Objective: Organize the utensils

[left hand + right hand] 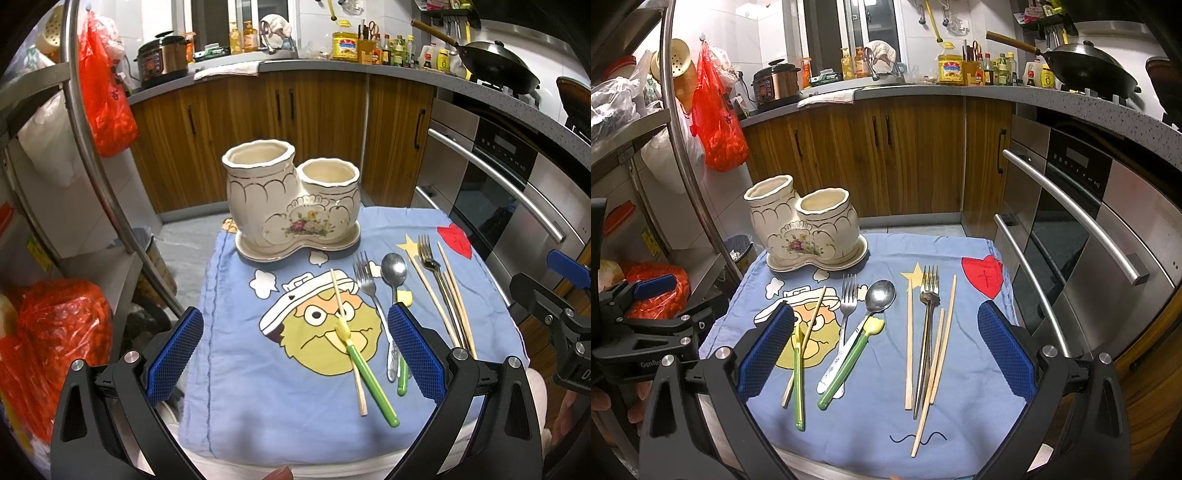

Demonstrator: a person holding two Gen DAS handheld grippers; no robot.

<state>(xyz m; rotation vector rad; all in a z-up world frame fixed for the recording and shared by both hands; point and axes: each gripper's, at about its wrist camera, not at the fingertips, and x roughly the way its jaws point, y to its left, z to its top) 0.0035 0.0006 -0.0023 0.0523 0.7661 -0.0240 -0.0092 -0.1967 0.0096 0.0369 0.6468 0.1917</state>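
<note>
Utensils (pixel 886 332) loose on blue cloth (pixel 960 424) awaiting sorting; empty ceramic holder (pixel 805 229) at eleven o'clock; left gripper (pixel 295 354) and right gripper (pixel 886 343) wide, empty.

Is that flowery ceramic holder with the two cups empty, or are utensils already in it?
Apparently empty: both cups of the ceramic holder show bare cream walls, nothing protruding; their bottoms are hidden.

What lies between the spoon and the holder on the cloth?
Nothing: in the right wrist view, only bare blue cloth separates the spoon from the holder. The silver fork lies beside the spoon, not between.
</note>
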